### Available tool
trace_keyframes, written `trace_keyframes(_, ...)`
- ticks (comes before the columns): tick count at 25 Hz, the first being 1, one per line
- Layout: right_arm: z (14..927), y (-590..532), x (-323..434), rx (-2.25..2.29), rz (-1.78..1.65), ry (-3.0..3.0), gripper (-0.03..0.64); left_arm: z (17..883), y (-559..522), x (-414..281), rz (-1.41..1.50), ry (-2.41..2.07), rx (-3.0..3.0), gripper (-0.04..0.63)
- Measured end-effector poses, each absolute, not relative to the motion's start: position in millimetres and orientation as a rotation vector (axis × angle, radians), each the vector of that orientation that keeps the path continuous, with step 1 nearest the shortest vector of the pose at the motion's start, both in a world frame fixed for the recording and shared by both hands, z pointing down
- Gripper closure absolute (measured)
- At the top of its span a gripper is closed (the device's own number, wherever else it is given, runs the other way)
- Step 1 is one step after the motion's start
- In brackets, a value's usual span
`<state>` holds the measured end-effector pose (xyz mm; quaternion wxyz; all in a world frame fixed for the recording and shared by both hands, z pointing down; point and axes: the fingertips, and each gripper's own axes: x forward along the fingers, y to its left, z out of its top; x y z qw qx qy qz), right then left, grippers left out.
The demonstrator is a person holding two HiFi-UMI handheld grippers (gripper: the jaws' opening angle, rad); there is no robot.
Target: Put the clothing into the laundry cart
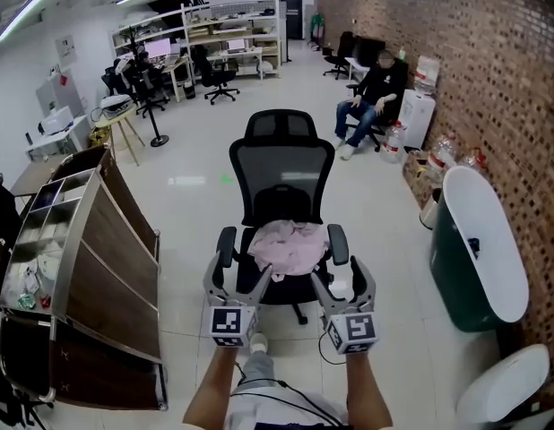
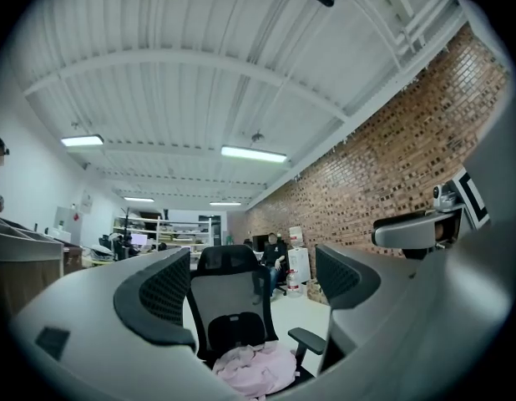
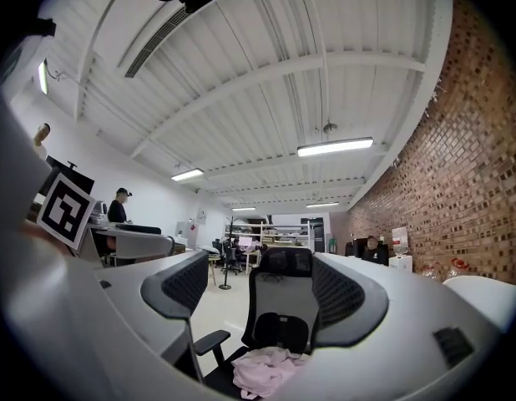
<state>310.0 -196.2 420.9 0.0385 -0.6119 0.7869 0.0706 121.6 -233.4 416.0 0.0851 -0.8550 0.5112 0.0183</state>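
Office floor of pale glossy tile, with a brick wall along one side and shelving and desks at the far end. Item 1: black mesh office chair (image 1: 284, 182), mid-floor, seat turned toward the wearer; used as the landmark for all entries. Item 2: clothing (image 1: 288, 245), one pale pink piece crumpled in a loose heap on the chair's seat, with soft folds and one edge drooping over the seat's front; the kind of garment cannot be told. Item 3: left claw (image 1: 241, 258), just before the chair's seat on its left flank, jaws spread wide and holding nothing; the pink heap shows beyond the gap. Item 4: right claw (image 1: 329, 260), just before the seat on its right flank, likewise spread and empty. The two claws are held side by side and aimed at the seat, judged a two-handed approach so the limp heap can be gathered from both flanks. Item 5: brown-panelled cart (image 1: 116, 258) with metal-framed compartments, left of the chair and well apart from it; probably the laundry cart, and the clothing is not yet in it. Item 6: dark green tub (image 1: 456, 285) with a white top, right of the chair. Item 7: seated person (image 1: 374, 92), beyond the chair by the brick wall.
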Motion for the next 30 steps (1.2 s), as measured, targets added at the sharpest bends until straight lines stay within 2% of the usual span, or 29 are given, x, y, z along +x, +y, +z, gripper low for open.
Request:
trace_keyframes(17,415.4,-468.8,254.2,-1.902,0.176,2.455,0.209,420.9,-495.8,88.1,0.064,1.450,-2.647,0.143)
trace_keyframes(30,458.3,-546.0,281.0,-1.957,0.035,2.500,0.209,454.9,-595.0,97.5,0.016,1.468,-2.709,0.155)
